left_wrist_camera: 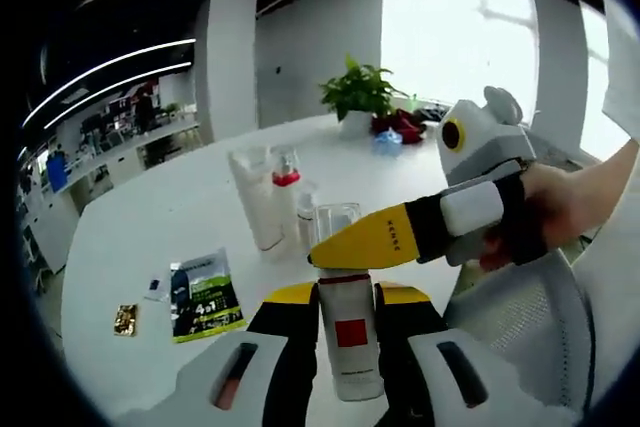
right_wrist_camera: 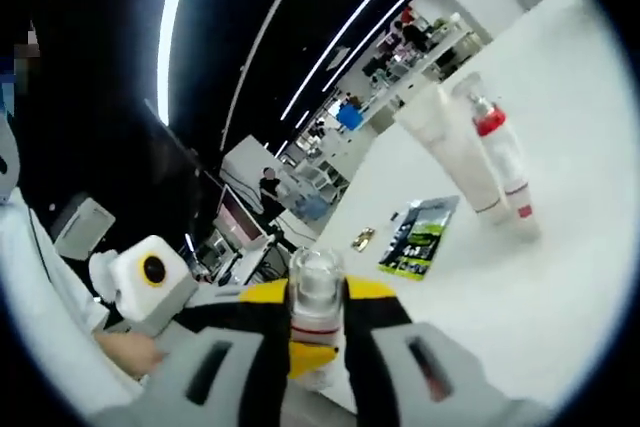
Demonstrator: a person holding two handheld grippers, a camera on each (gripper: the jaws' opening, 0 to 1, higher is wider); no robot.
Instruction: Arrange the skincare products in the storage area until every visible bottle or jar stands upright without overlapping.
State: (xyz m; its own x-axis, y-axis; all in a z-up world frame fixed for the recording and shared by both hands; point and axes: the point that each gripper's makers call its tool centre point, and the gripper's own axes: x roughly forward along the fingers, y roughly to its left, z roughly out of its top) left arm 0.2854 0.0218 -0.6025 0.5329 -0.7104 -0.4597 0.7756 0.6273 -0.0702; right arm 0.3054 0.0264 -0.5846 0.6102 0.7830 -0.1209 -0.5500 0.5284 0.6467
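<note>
An open-plan office is indicated by long linear ceiling lights [left_wrist_camera: 110,57] set against a dark ceiling, white columns [left_wrist_camera: 232,57] and rows of desks [left_wrist_camera: 150,142] with people seen at them in the distance. A large white table [left_wrist_camera: 140,217] with a potted plant [left_wrist_camera: 358,92] is lit by tall bright windows [left_wrist_camera: 470,37], and monitors [right_wrist_camera: 235,217] are seen at further workstations.

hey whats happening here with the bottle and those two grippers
A person works two handheld grippers on one white bottle with a red square label. The left gripper clamps its body, while the right gripper closes on its clear cap. On the white table behind stand a white tube and a red-collared bottle; a green sachet lies flat.
</note>
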